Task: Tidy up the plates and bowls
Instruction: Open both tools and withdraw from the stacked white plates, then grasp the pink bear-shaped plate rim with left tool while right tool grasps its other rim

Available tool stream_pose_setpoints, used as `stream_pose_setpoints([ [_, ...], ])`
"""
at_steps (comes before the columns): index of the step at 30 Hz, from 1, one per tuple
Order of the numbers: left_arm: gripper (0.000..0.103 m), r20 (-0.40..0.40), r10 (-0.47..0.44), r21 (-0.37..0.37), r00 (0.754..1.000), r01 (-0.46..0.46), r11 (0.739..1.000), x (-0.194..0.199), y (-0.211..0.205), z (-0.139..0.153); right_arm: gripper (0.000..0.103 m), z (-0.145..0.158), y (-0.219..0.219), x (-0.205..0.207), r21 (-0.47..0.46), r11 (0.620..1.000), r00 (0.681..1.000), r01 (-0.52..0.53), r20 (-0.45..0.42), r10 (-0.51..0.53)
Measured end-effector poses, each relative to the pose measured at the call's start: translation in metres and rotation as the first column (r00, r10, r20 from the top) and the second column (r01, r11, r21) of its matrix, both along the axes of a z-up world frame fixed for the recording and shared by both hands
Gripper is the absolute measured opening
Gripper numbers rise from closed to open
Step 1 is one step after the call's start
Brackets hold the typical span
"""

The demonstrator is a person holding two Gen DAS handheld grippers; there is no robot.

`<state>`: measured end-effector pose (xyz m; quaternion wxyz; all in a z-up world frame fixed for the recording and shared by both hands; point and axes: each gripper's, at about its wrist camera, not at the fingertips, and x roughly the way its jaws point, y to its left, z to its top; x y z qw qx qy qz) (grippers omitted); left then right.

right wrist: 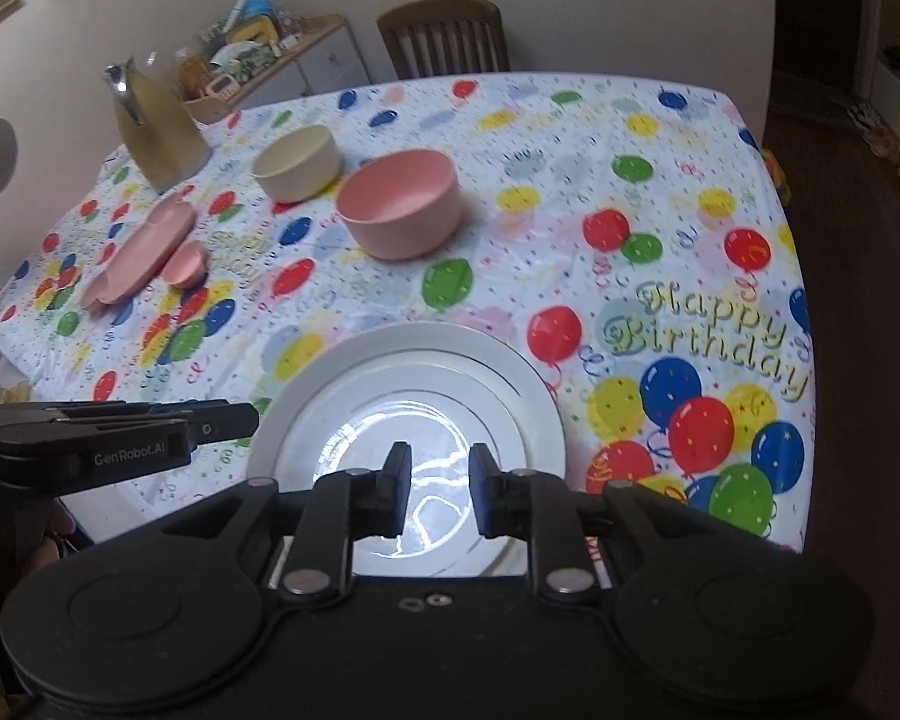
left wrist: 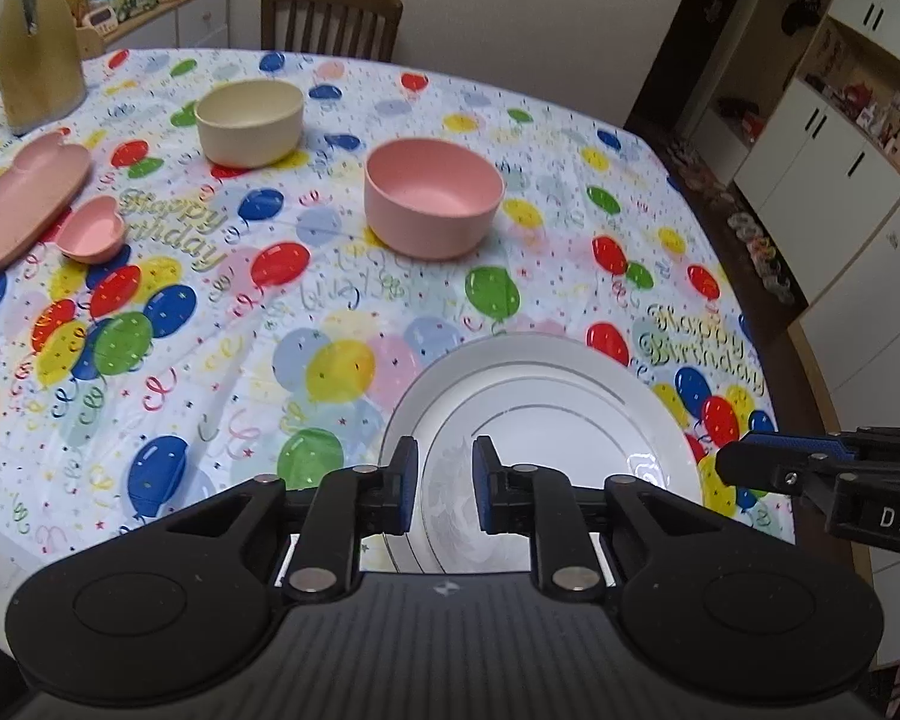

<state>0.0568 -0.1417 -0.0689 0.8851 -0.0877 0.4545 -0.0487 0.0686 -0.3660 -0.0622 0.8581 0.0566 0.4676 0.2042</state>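
While the white plate (right wrist: 414, 360) lies bare, both bowls (left wrist: 433, 197) stand empty.

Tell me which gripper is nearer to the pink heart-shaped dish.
Left. The left gripper hangs over the white plate's left side, toward the heart dish; the right gripper is farther right.

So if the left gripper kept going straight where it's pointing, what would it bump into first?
Most likely the white plate: the left gripper points down at it, nothing in between. Depth is hard to judge.
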Motion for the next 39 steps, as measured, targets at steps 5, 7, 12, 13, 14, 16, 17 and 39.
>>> stream_pose_setpoints([
  [5, 0.025, 0.06, 0.03, -0.001, 0.998, -0.03, 1.0, -0.013, 0.008, 0.021, 0.037, 0.018, 0.009, -0.007, 0.016, 0.999, 0.997, -0.049, 0.062, 0.048],
  [7, 0.026, 0.08, 0.046, 0.0, 0.996, -0.046, 0.999, -0.017, 0.012, 0.028, 0.05, 0.026, 0.013, -0.01, 0.021, 0.997, 0.993, -0.071, 0.093, 0.069],
  [12, 0.034, 0.128, 0.077, 0.008, 0.989, -0.078, 0.997, -0.026, 0.023, 0.044, 0.064, 0.039, 0.026, -0.01, 0.027, 0.992, 0.983, -0.122, 0.143, 0.117],
  [13, 0.039, 0.137, 0.087, 0.009, 0.987, -0.089, 0.996, -0.028, 0.027, 0.047, 0.068, 0.041, 0.029, -0.011, 0.025, 0.991, 0.98, -0.132, 0.154, 0.127],
  [14, 0.054, 0.146, 0.1, 0.011, 0.984, -0.103, 0.995, -0.03, 0.03, 0.049, 0.07, 0.044, 0.033, -0.01, 0.025, 0.99, 0.977, -0.141, 0.164, 0.135],
  [16, 0.068, 0.176, 0.127, 0.019, 0.976, -0.132, 0.991, -0.033, 0.038, 0.053, 0.078, 0.049, 0.041, -0.01, 0.03, 0.988, 0.973, -0.153, 0.181, 0.145],
  [17, 0.069, 0.188, 0.136, 0.022, 0.973, -0.143, 0.989, -0.033, 0.043, 0.055, 0.08, 0.051, 0.044, -0.009, 0.03, 0.987, 0.97, -0.159, 0.19, 0.15],
  [39, 0.08, 0.191, 0.296, 0.047, 0.936, -0.31, 0.95, 0.025, 0.211, 0.041, 0.102, 0.068, 0.214, 0.063, -0.09, 0.968, 0.933, -0.234, 0.258, 0.249],
])
